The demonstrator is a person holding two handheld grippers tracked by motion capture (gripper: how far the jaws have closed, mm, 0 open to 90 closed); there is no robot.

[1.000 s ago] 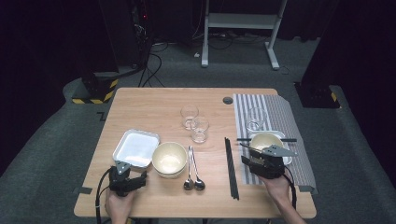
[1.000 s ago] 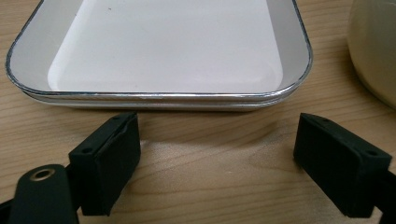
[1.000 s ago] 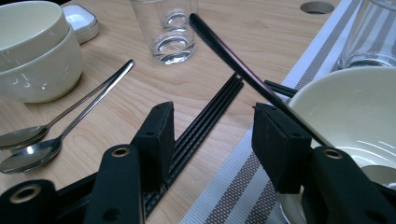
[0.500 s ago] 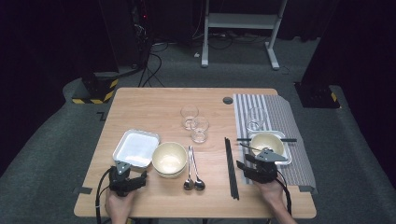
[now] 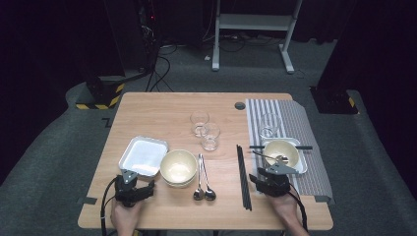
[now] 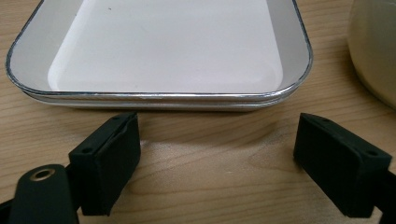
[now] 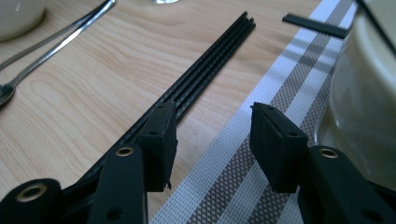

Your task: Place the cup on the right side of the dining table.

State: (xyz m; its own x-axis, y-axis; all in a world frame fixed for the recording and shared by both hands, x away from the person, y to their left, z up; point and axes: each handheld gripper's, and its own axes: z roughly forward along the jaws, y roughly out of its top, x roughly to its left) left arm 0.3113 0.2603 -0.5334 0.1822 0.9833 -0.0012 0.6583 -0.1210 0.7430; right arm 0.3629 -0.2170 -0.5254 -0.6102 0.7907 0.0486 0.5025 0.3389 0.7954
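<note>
Jaws of both my grippers stand open, gripping nothing: right gripper [image 7: 212, 135] over the placemat [image 7: 243, 154] edge, chopsticks [image 7: 201, 79] at ten o'clock; left gripper [image 6: 217, 158] faces the tray [image 6: 163, 98] at twelve.

The tray [image 6: 159, 51] runs off the top edge at 12 o'clock, and the cream bowl [image 6: 373, 51] gets cut off at 2 o'clock.

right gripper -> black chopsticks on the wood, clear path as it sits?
Probably yes. The right gripper, jaws open and empty, sits low at the placemat edge with the black chopsticks just beside its one jaw; nothing lies between.
</note>
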